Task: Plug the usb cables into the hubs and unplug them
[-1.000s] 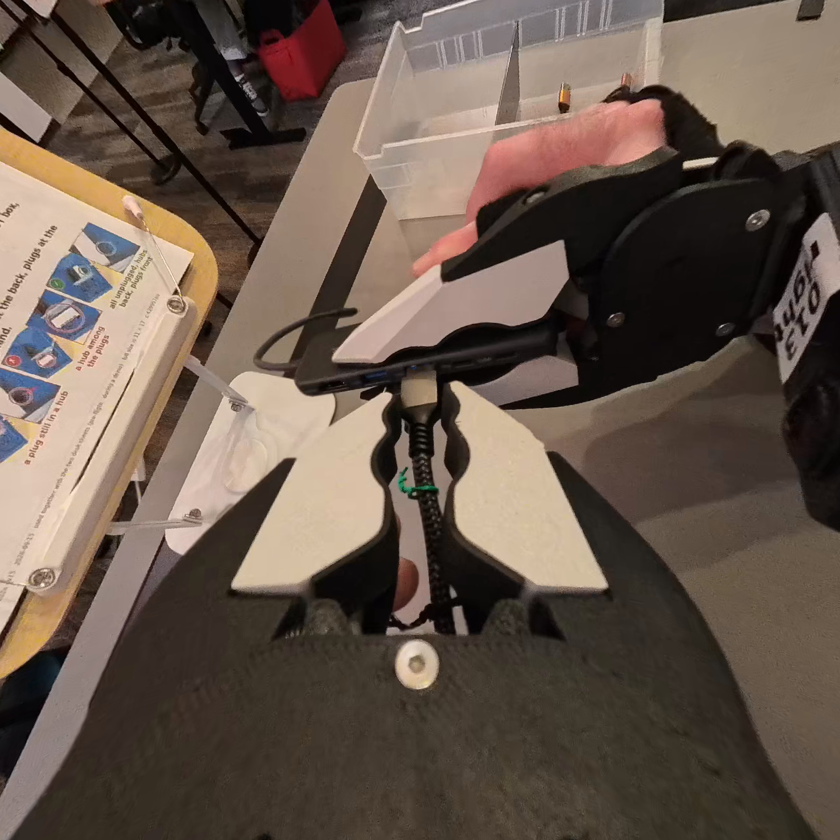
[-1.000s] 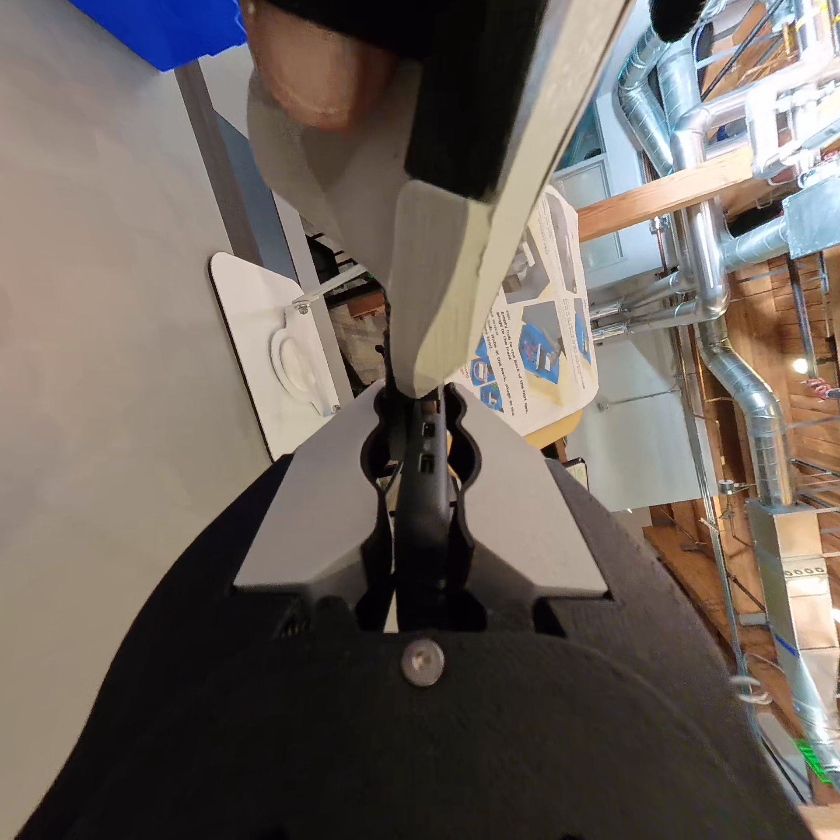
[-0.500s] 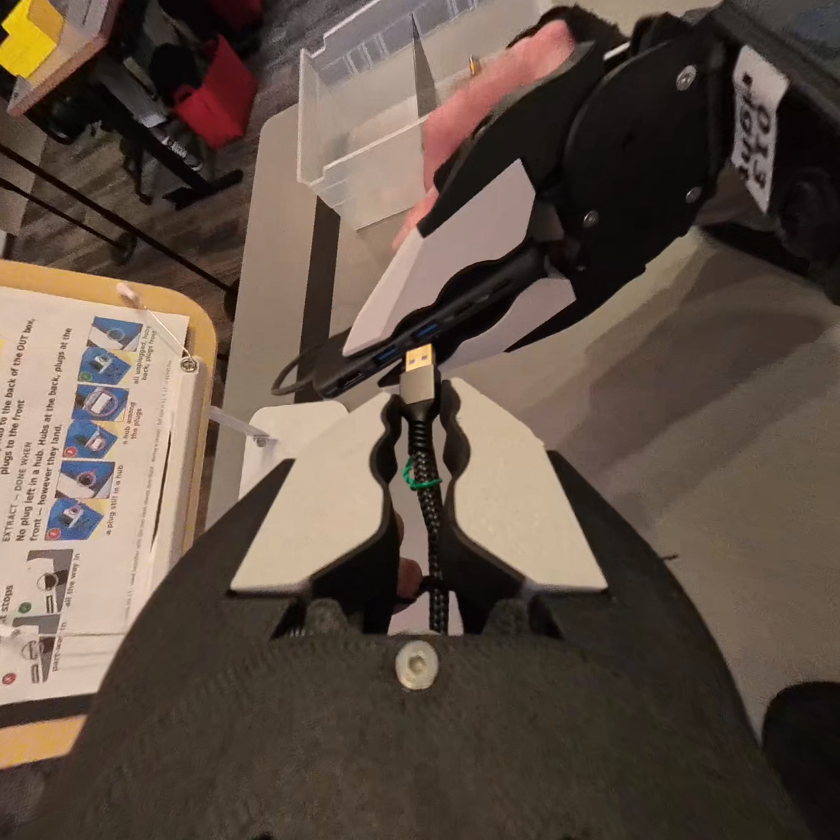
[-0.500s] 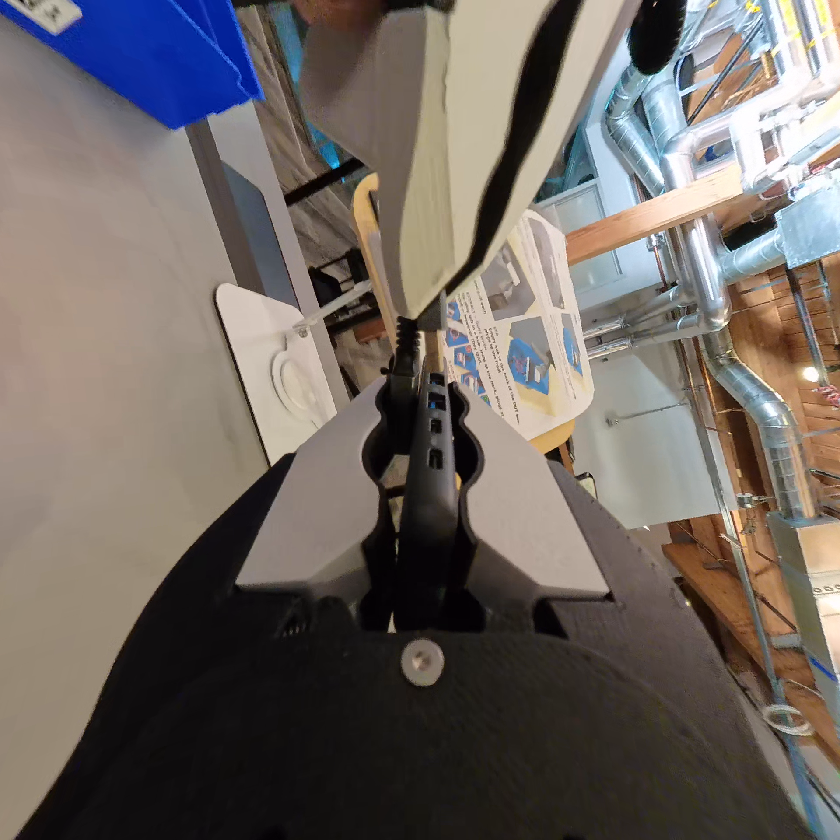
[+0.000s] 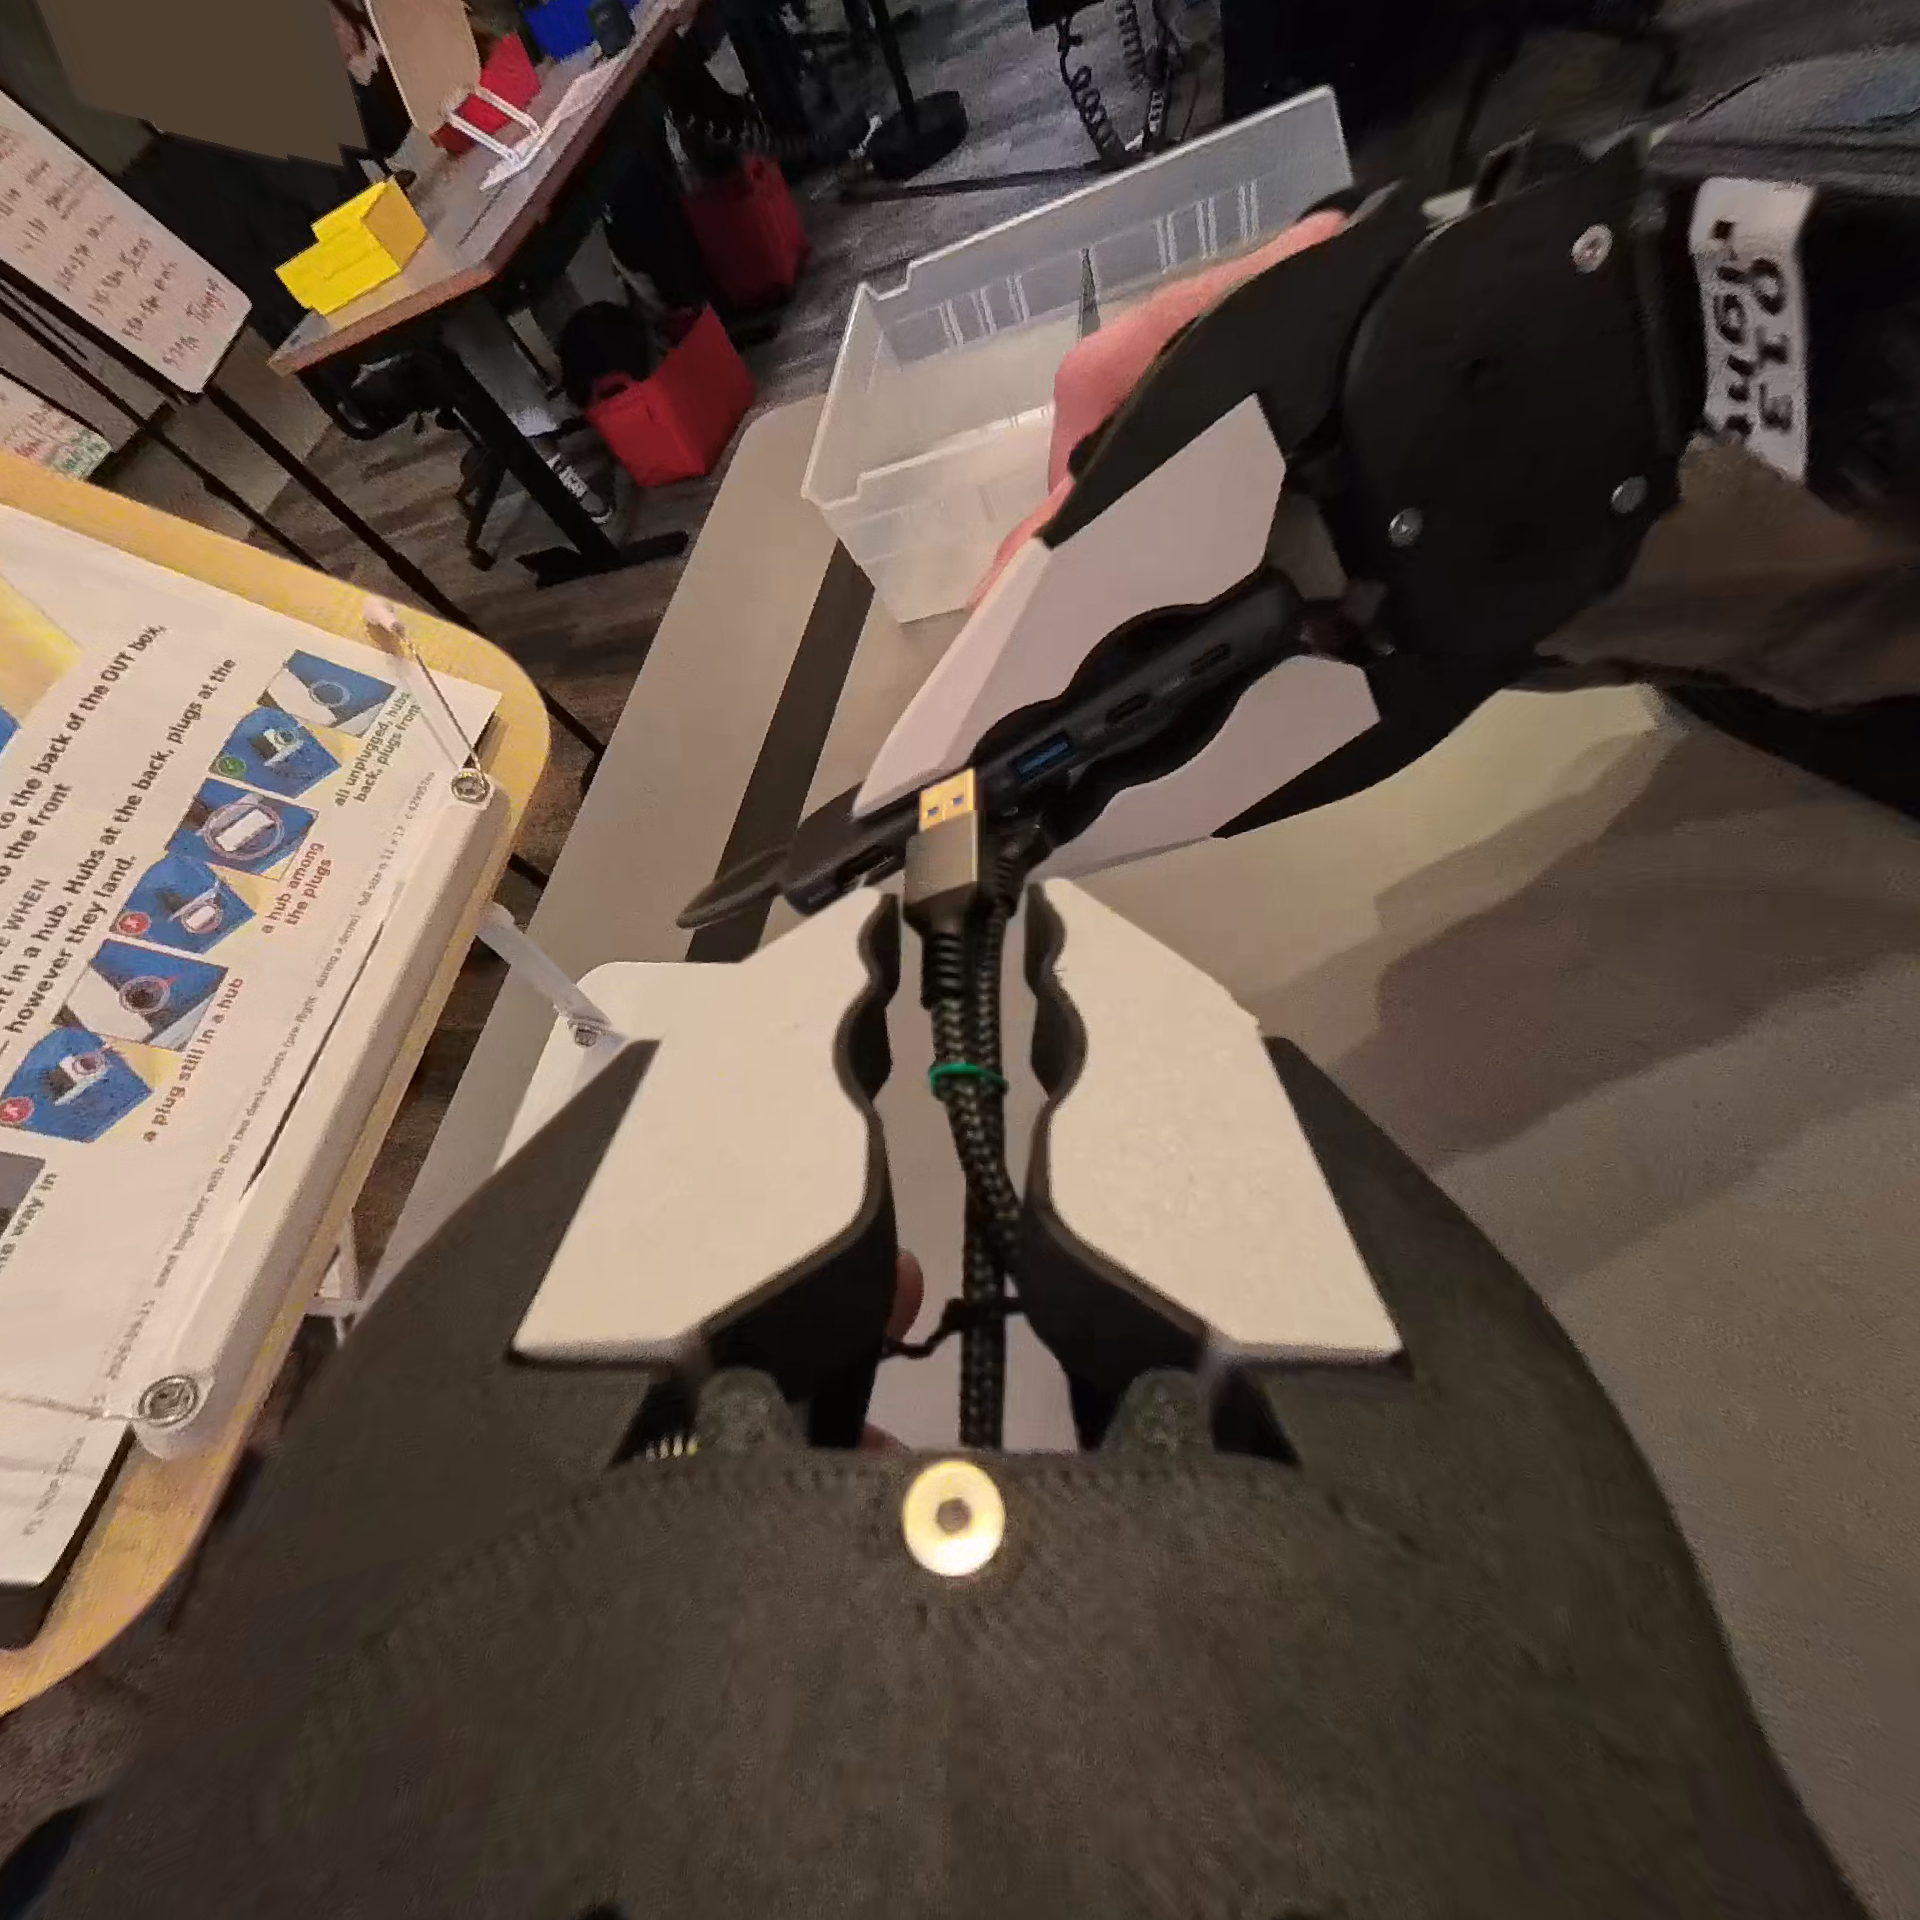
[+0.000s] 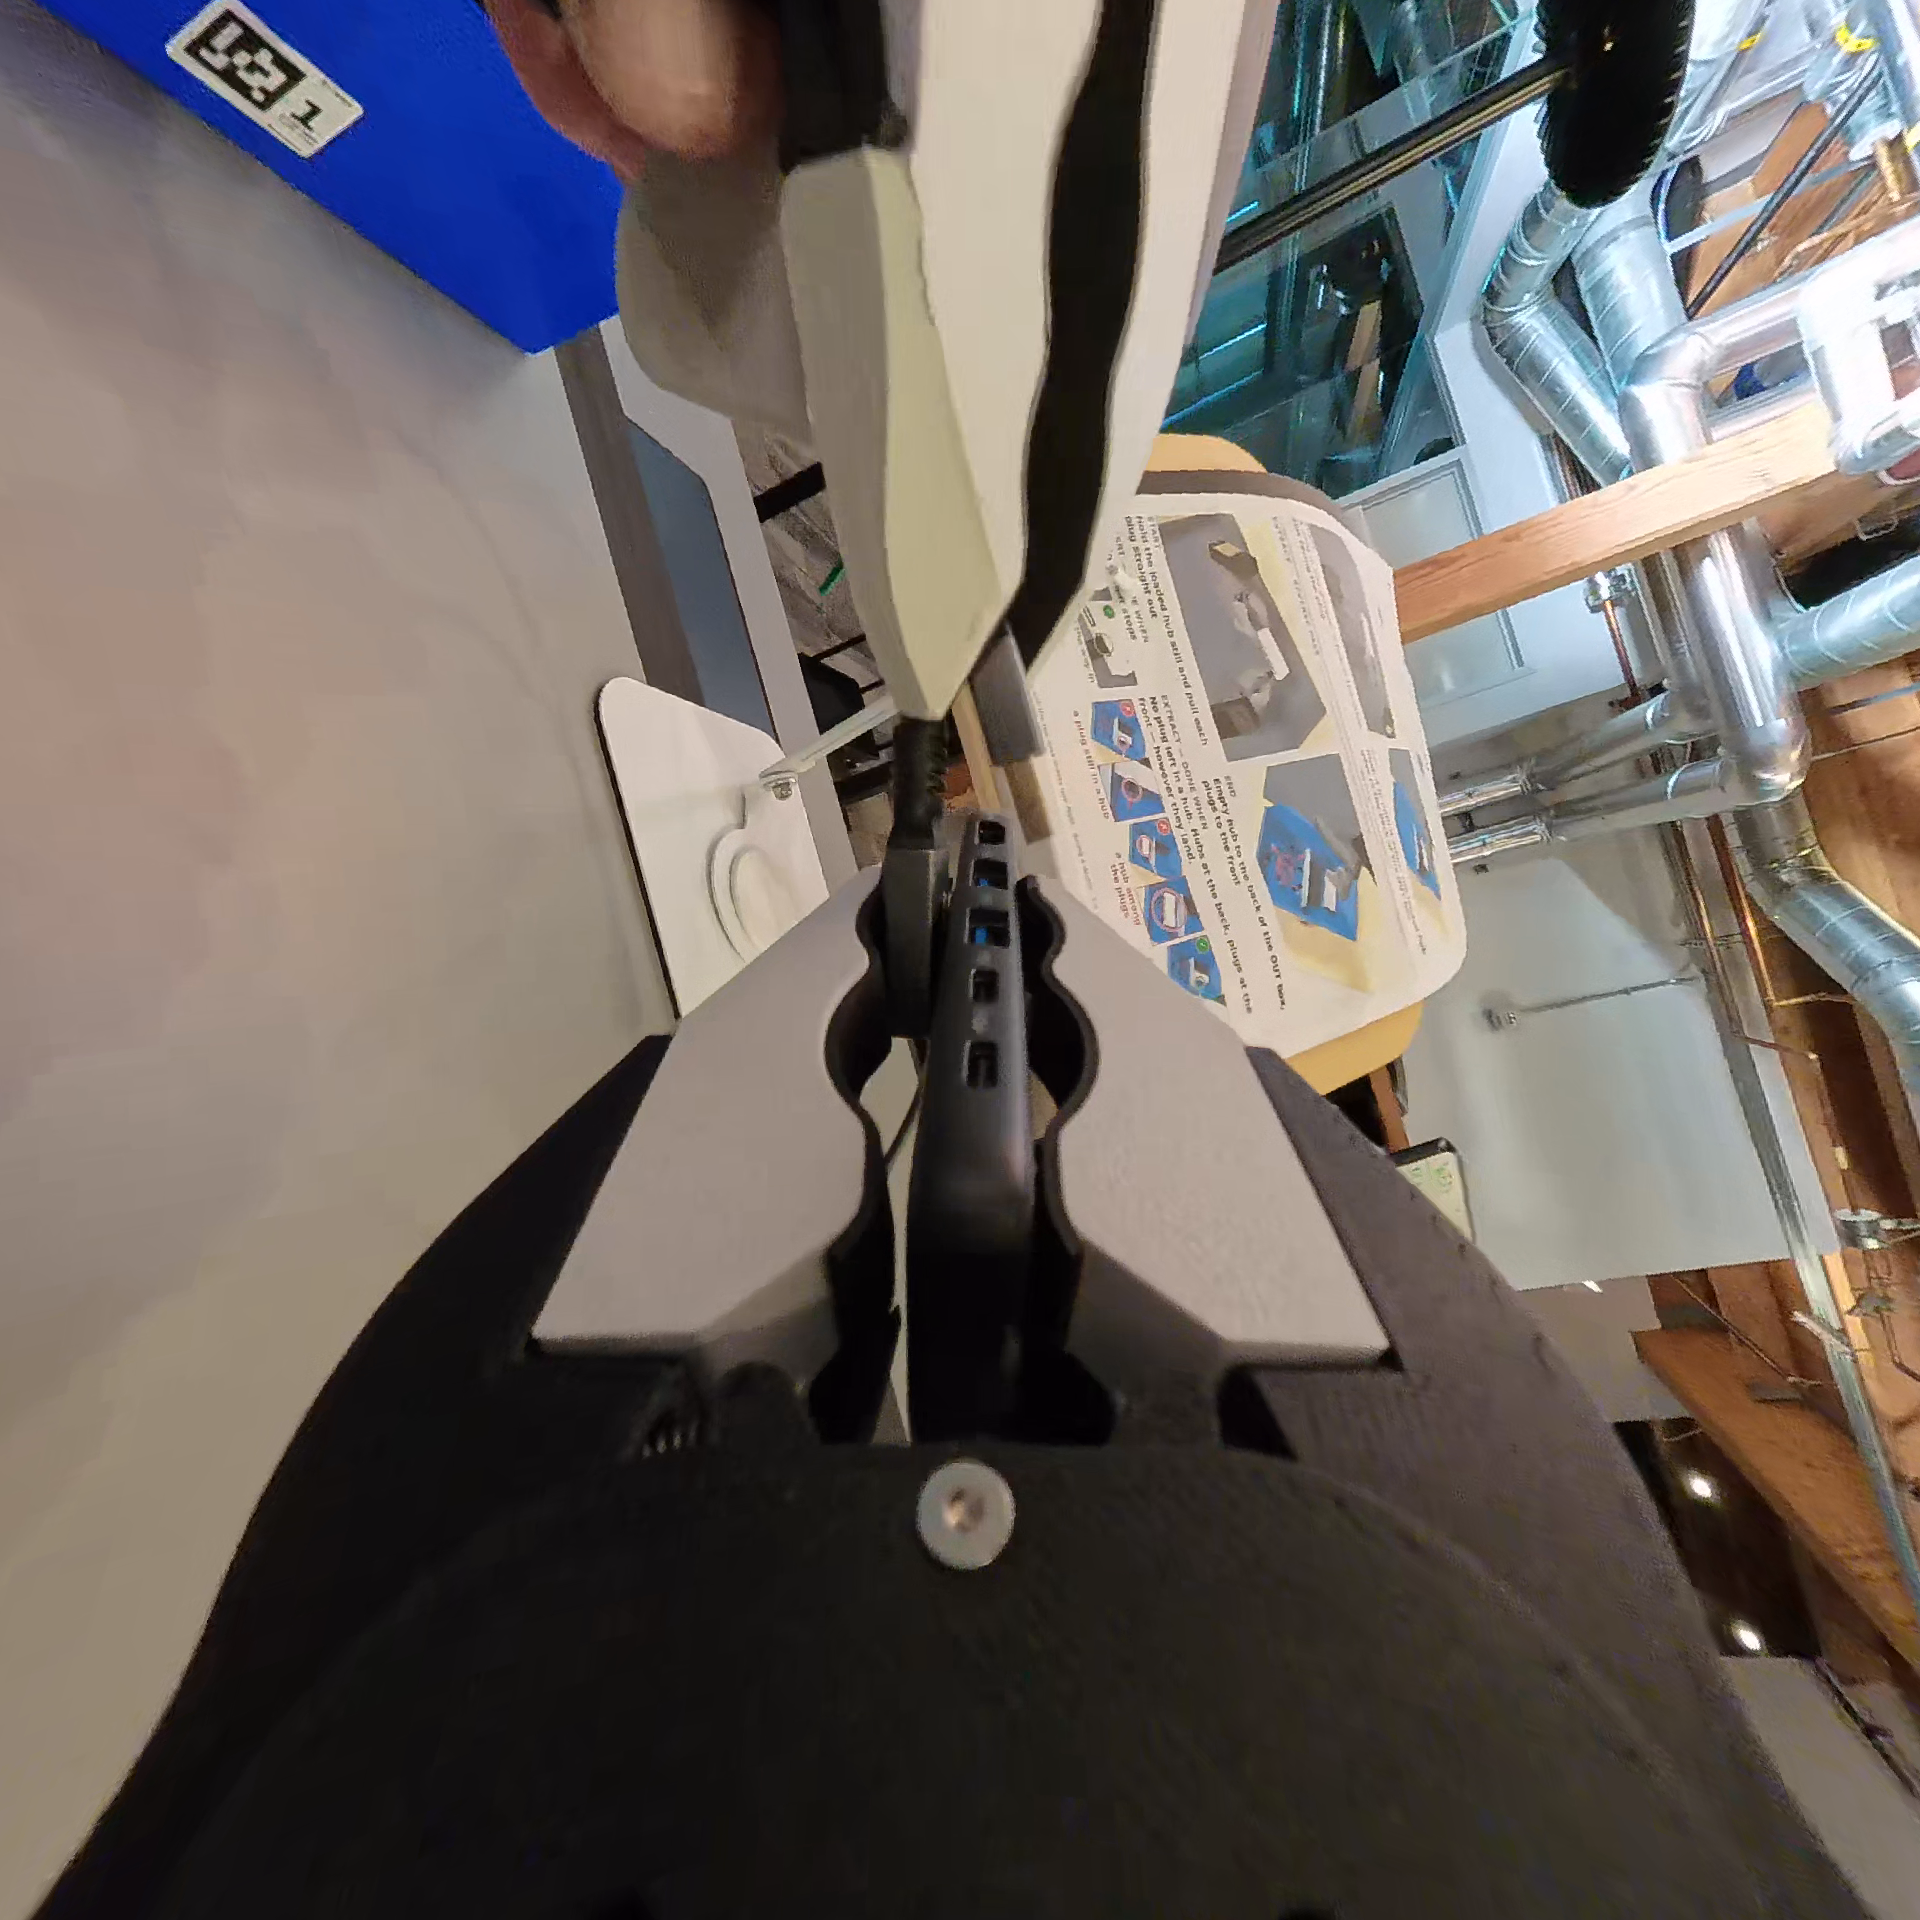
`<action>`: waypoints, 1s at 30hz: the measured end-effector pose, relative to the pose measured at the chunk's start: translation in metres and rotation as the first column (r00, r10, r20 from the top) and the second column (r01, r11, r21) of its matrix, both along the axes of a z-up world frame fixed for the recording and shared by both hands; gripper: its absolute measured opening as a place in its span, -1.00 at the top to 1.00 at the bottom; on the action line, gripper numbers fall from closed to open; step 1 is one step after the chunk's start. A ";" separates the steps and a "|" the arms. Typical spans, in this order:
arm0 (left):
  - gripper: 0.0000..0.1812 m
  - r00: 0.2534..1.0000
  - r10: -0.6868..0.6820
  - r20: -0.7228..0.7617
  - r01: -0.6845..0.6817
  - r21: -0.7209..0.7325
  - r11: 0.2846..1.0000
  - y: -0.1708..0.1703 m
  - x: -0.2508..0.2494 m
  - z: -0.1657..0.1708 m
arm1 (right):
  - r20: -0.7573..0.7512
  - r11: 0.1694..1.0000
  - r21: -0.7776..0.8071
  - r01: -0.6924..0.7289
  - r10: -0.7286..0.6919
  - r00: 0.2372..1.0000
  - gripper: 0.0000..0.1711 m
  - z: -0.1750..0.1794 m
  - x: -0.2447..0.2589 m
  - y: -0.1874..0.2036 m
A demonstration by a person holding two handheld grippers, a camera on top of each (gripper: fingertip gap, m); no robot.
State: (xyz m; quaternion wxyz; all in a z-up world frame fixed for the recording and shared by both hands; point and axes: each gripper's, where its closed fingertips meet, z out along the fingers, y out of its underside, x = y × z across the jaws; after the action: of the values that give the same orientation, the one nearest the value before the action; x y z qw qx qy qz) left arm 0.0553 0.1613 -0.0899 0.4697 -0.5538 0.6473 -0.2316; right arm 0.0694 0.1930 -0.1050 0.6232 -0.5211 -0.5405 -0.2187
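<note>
While the USB cable (image 5: 971, 1122) is gripped between the narrowed jaws of the left gripper (image 5: 956, 935), its metal plug (image 5: 948, 831) projects past the fingertips and is seen free of the hub (image 5: 1091, 727), just in front of the port edge. The hub, a slim dark bar with a row of ports, one of them blue inside, is clamped between the jaws of the right gripper (image 6: 951, 914); in the left wrist view that gripper (image 5: 1060, 748) is seen farther off, held by a hand (image 5: 1153, 353), with the hub's own thin lead curving down toward the grey table (image 5: 1558, 1143). In the right wrist view the plug is partly covered by the left gripper's pale finger, so its exact gap to the ports cannot be told there. A clear plastic bin (image 5: 935, 488) is set behind the right gripper on the table, and a white stand base (image 5: 665, 997) lies beside the left fingertips. An instruction sheet (image 5: 187, 883) with small blue pictures and printed text is mounted on a yellow-edged board to the left. A blue box (image 6: 416, 156) bearing a white sticker with a coded square is seen in the right wrist view. A white printed label (image 5: 1756, 322) is fixed to the right gripper's body. Red bins, a yellow box and a handwritten whiteboard are placed in the background.
</note>
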 end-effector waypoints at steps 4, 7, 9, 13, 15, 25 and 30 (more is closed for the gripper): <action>0.77 1.000 0.012 0.005 -0.013 0.029 1.000 0.000 -0.004 0.004 | -0.043 1.000 0.002 0.000 0.000 0.999 0.78 0.006 0.010 0.002; 0.77 0.999 0.002 -0.038 0.000 0.048 0.999 0.000 -0.001 -0.012 | -0.007 1.000 0.010 -0.015 0.015 1.000 0.78 0.002 0.005 -0.001; 0.91 0.998 0.026 -0.050 -0.020 0.109 0.994 0.003 0.000 -0.016 | 0.005 1.000 -0.003 -0.018 0.018 1.000 0.79 -0.003 0.005 0.000; 0.91 0.996 0.045 -0.074 -0.036 0.121 0.992 0.004 -0.001 -0.021 | -0.021 0.999 -0.043 -0.033 0.032 0.999 0.74 -0.007 0.004 0.002; 0.91 0.995 0.049 -0.088 -0.041 0.097 0.994 0.006 -0.005 -0.024 | -0.003 0.998 -0.046 -0.050 0.050 0.999 0.72 -0.010 0.003 0.001; 0.91 0.981 0.138 -0.133 -0.120 0.136 0.983 0.028 -0.027 -0.023 | -0.051 0.982 -0.161 -0.098 0.091 0.995 0.85 -0.023 0.015 0.001; 0.91 0.982 0.160 -0.101 -0.148 0.117 0.982 0.029 -0.031 -0.031 | -0.100 0.967 -0.232 -0.106 0.085 0.991 0.86 -0.037 0.025 0.006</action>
State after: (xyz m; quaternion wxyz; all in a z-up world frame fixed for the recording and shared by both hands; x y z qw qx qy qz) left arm 0.0239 0.1907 -0.1210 0.4794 -0.5876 0.6391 -0.1282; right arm 0.0949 0.1994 -0.1416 0.5898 -0.5743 -0.5591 -0.0988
